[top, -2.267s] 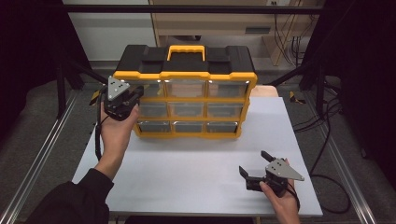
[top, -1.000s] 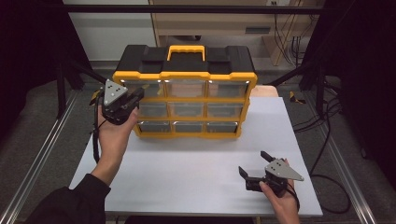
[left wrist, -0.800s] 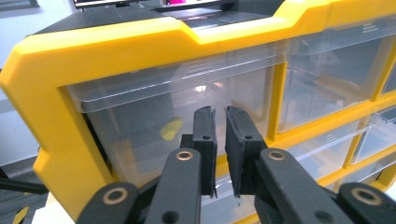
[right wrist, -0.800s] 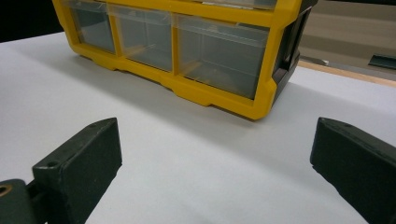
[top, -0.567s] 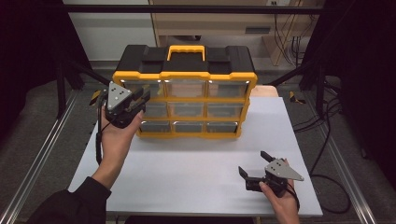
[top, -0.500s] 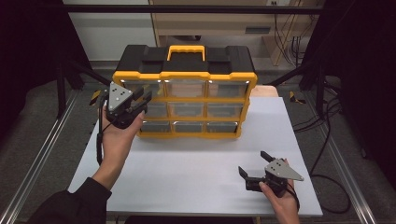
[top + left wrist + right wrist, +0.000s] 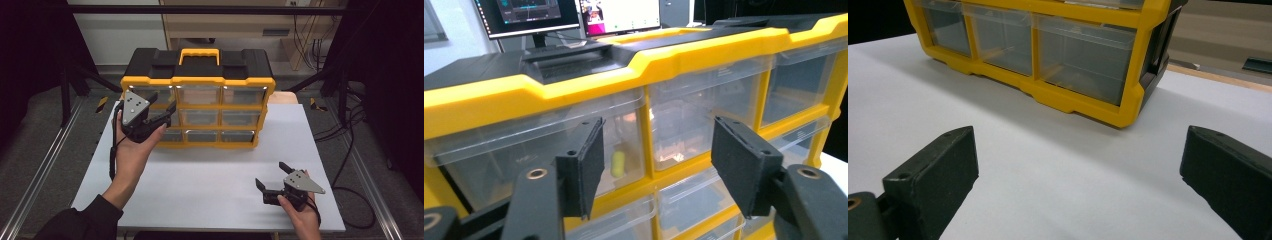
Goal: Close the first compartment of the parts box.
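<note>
One yellow-and-black organiser (image 7: 200,100) is stood at the far side of the white table (image 7: 210,180); nine clear drawers in three rows of three are counted on its front. The left gripper (image 7: 162,112) is held at the organiser's left drawers, jaws just opened, nothing clasped. One small yellow item (image 7: 618,164) is seen inside the top-left drawer (image 7: 539,150). The right gripper (image 7: 272,175) is kept well in front of the organiser, jaws wide and empty.

The person's left hand (image 7: 134,145), reaching out of a dark sleeve (image 7: 80,222), holds the left black two-jaw gripper with its grey three-cornered plate (image 7: 161,107) raised and pointing forward; its jaws have just been opening and stand apart with nothing between the pads (image 7: 583,167). The right hand (image 7: 300,212) rests low, holding the right black gripper (image 7: 271,174) level and pointing leftward, jaws spread wide and empty.
</note>
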### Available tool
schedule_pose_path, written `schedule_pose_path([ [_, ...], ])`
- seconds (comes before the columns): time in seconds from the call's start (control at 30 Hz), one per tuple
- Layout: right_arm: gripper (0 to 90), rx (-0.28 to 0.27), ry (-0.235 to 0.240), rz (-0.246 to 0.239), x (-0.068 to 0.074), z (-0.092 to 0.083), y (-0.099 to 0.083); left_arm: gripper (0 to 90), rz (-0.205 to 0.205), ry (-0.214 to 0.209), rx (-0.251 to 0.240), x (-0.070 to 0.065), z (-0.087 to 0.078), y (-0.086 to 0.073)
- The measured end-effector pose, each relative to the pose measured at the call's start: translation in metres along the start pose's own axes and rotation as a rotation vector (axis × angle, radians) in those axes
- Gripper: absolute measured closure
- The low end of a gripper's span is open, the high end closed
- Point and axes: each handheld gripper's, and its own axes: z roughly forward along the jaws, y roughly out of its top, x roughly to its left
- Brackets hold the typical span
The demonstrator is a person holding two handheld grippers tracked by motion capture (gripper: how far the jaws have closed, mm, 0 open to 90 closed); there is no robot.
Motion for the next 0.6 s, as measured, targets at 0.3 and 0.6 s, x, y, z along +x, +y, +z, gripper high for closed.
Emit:
schedule_pose_path([
  [0.3, 2.6, 0.0, 0.002, -0.003, -0.0001, 0.0001, -0.0001, 25.8, -0.01, -0.022, -0.022, -0.0067, -0.002, 0.004],
  [0.6, 2.6, -0.003, 0.003, -0.003, -0.0002, 0.0, 0.0, 6.7, -0.04, -0.064, -0.054, -0.0078, -0.0013, 0.0068],
])
